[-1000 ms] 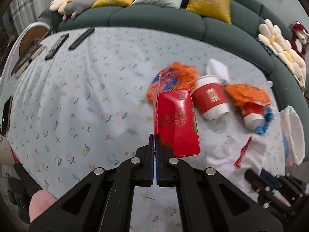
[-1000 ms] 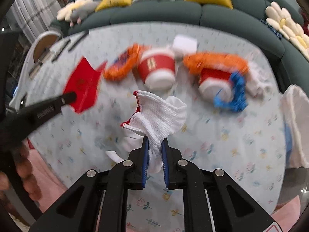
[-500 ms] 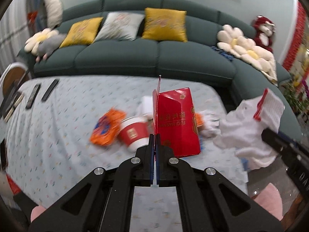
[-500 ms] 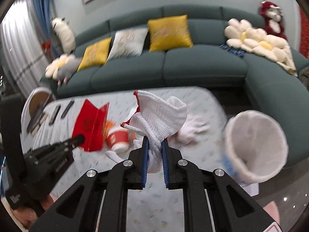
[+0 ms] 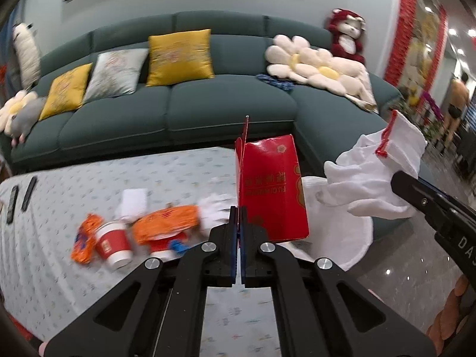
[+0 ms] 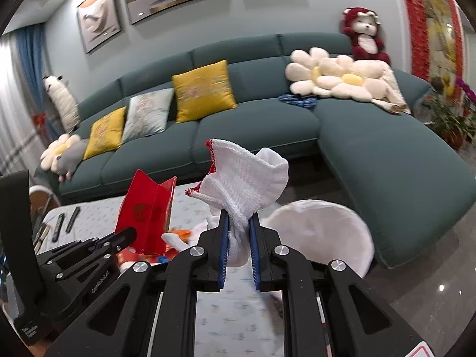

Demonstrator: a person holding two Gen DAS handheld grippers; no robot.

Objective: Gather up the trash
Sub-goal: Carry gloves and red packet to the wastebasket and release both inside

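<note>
Left hand-held gripper (image 5: 239,217) is clamped on the edge of one red carton (image 5: 269,190), centre of the left wrist frame. Right hand-held gripper (image 6: 239,232) pinches one white knit glove (image 6: 244,184), red-trimmed cuff up. Both items ride above the desk (image 5: 59,238), likely bound for the white-lined bin (image 6: 324,232) at lower right. On the desk, lower left of the left view: one red paper cup (image 5: 114,242), two orange wrappers (image 5: 166,223), one white glove (image 5: 212,208), one small white box (image 5: 132,200).
</note>
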